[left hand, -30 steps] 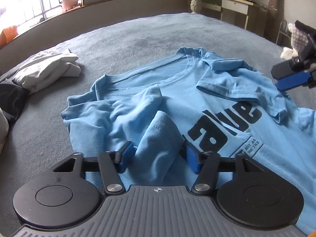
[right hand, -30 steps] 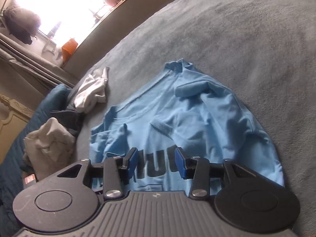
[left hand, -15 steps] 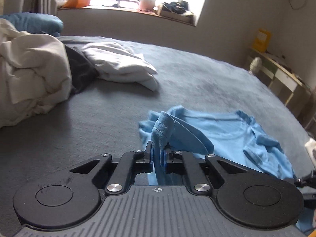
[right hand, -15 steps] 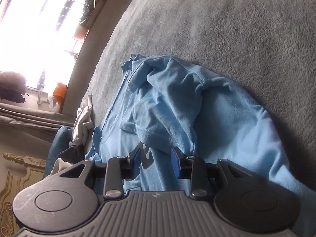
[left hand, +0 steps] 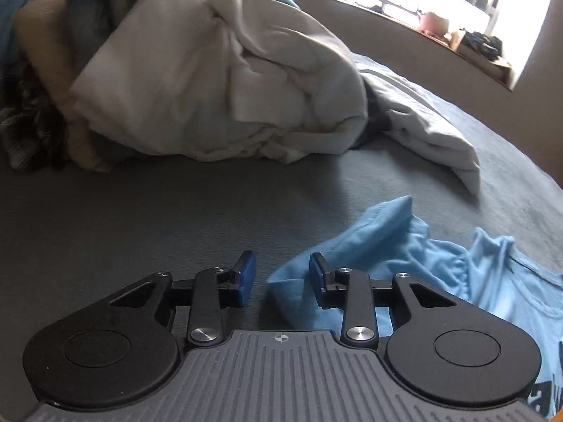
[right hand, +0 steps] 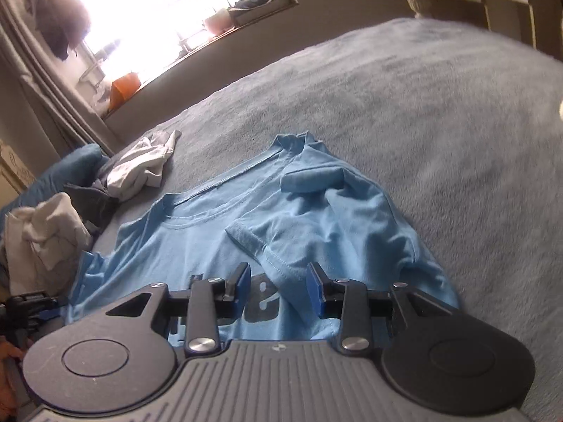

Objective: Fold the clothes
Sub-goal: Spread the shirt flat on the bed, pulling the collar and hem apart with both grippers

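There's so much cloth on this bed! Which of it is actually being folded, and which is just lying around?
Part of the job:
- light blue T-shirt, spread on the bed
- left tool, open, beside its sleeve
- right tool, open, over its front

Just lying about:
- crumpled white bedding
- white garment
- dark clothes
- orange item on the windowsill

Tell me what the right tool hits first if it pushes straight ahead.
Most likely the blue T-shirt: the right tool stands open, and the folded sleeve hem lies just beyond the gap between its pads. Depth is hard to judge.
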